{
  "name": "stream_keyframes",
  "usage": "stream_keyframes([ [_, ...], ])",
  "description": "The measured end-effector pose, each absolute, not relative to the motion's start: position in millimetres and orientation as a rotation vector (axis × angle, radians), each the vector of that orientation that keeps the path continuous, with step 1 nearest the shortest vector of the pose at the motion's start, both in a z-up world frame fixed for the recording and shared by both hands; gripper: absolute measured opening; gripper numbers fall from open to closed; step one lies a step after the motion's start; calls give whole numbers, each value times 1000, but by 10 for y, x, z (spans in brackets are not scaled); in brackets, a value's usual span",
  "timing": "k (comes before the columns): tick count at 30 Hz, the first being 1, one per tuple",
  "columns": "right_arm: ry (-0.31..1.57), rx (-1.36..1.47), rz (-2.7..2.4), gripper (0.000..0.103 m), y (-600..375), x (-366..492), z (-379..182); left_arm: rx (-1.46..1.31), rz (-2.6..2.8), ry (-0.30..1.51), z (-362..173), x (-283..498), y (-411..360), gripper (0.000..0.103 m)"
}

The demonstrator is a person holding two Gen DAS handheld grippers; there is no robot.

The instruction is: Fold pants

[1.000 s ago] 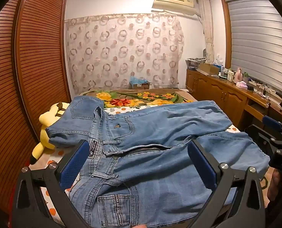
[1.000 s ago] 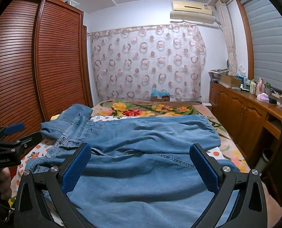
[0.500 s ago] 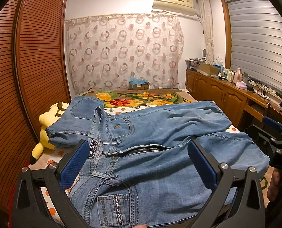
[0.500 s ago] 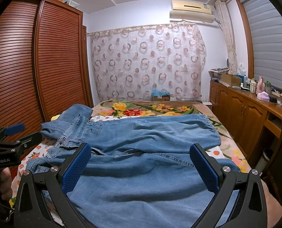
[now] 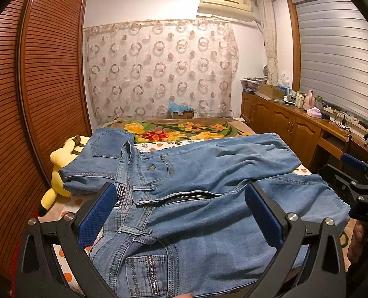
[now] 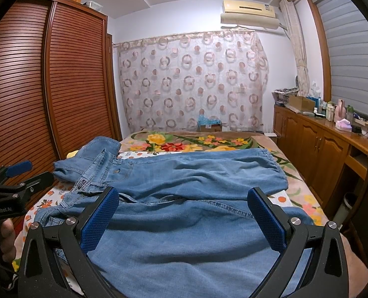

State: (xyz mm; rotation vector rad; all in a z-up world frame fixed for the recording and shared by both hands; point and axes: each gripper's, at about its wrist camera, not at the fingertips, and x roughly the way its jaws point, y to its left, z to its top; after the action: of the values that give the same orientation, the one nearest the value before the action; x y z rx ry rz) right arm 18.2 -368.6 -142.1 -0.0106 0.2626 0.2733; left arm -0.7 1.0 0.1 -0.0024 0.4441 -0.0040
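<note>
- My left gripper point(image 5: 180, 213) hovers with its blue pads spread wide, holding nothing, above the waistband end of the jeans point(image 5: 208, 198)
- My right gripper point(image 6: 184, 217) is likewise spread and empty, over the leg end
- The jeans lie across the bed point(image 6: 298, 198), legs side by side
- A yellow plush toy point(image 5: 59, 166) sits beside the waistband, against the slatted wardrobe point(image 5: 35, 99)
- Beyond, a floral blanket point(image 5: 179, 130) and a circle-patterned curtain point(image 5: 159, 69)

- My left gripper point(image 5: 180, 208) has barely drifted; the jeans point(image 5: 196, 186) sit fractionally lower in its view.
- Nothing else I see has shifted.
</note>
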Motion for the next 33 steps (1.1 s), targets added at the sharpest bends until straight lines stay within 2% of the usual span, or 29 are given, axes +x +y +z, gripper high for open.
stream_keyframes([
  [33, 260, -11, 275, 103, -3683, 169, -1419, -2, -4, 439, 35, -24, -27, 103],
])
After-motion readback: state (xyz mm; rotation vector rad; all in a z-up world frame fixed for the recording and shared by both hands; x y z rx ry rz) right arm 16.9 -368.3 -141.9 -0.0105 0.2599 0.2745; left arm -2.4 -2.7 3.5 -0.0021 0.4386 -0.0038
